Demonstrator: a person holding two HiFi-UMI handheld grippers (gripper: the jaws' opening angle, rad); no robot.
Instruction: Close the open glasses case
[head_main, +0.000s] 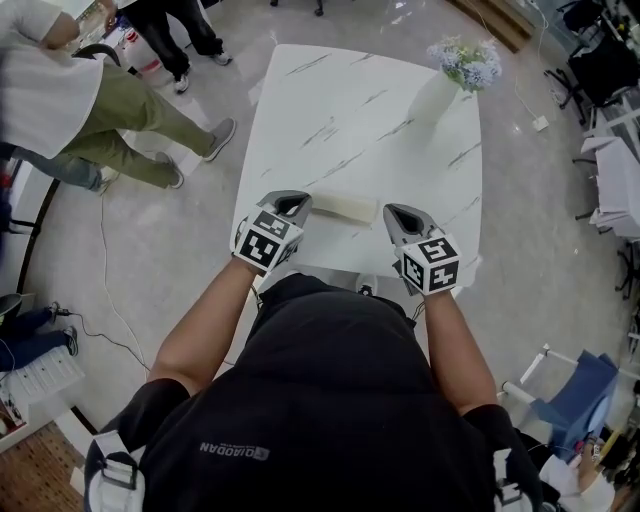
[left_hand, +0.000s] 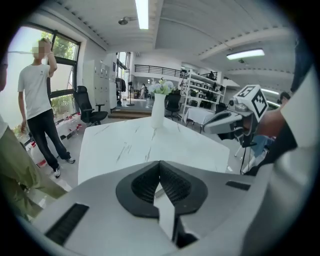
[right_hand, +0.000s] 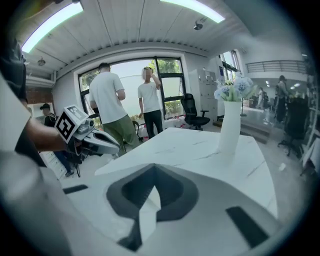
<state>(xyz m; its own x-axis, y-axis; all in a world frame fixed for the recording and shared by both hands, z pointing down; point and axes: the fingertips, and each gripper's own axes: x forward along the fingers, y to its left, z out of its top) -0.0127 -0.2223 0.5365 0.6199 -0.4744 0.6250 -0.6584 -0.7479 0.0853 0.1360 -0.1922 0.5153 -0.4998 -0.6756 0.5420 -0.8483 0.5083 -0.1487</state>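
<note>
- Far left, off the table, a person in olive trousers (head_main: 130, 110) stands on the pale floor (head_main: 200, 270), and a thin cable (head_main: 105, 270) trails across it.
- My left tool (head_main: 292, 203) hovers over the near edge of the white marbled table (head_main: 340, 110). Its tip is just beside the left end of the glasses case (head_main: 341, 207); I cannot tell whether they touch. In the left gripper view its two ribbed pads (left_hand: 172, 184) meet at the tips, so the jaws are together with nothing between them.
- The glasses case is a cream oblong lying crosswise near the table's near edge, between my two tools. From above I cannot tell whether its lid is up or down.
- My right tool (head_main: 393, 212) sits just off the case's right end, apart from it. The right gripper view shows its jaws pressed together, holding nothing.
- At the table's far right corner a white vase (head_main: 435, 95) stands upright with pale blue and white flowers (head_main: 465, 62).
</note>
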